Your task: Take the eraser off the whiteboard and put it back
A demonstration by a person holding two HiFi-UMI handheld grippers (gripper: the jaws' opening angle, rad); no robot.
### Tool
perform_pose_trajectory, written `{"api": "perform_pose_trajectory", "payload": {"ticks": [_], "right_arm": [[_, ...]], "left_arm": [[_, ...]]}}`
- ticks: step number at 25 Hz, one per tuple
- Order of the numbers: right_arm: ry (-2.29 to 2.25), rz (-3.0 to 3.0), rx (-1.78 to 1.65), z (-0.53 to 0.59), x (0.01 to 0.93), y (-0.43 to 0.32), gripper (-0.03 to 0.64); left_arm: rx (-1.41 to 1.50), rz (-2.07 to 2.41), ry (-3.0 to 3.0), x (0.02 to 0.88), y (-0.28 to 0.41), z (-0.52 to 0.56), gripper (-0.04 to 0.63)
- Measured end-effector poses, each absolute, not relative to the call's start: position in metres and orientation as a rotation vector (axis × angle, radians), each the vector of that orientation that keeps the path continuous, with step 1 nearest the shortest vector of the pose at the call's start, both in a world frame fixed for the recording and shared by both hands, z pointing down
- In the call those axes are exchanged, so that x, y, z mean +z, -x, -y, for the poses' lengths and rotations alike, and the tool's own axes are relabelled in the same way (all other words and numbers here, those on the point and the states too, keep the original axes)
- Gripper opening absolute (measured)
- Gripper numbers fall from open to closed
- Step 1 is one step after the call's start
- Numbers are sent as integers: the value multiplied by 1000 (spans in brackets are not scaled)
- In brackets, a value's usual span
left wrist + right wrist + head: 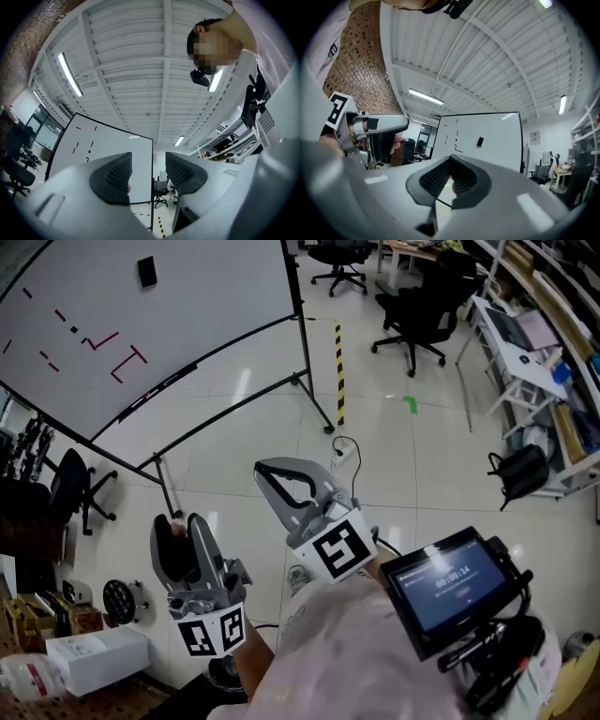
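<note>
Both are held well short of the eraser (146, 271) on the whiteboard (211, 296): left gripper (185, 525) parted, empty; right gripper (277, 468) closed.

This is an open-plan office or lab. A rolling whiteboard (141, 324) stands on glossy tiled floor (422, 465) ahead of the left gripper (185, 526). Black swivel chairs (417, 320) and white desks (506, 338) lie beyond the right gripper (272, 472). Tube lights (70, 75) hang above, with a brick wall (361, 79) to its left.

Pale glossy floor tiles (412, 474) carry striped tape (339, 371); black office chairs (417, 320) stand near shelves (553, 381). A brick wall (361, 79) meets a white ceiling (140, 56) with tube lights (70, 74).
</note>
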State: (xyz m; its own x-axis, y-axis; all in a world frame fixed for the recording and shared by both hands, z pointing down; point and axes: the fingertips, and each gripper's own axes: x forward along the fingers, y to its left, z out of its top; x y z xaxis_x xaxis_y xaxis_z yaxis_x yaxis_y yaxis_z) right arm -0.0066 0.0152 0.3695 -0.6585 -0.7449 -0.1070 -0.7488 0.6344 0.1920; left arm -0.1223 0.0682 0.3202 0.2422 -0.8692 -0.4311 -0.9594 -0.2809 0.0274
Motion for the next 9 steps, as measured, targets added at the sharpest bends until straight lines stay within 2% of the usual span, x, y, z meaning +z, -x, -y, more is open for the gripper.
{"api": "perform_pose_trajectory", "payload": {"ticks": [9], "right_arm": [[1265,-2845,385,-26,375,11,3]], "left_arm": [[582,-1703,2270,325,123,-84,212]]}}
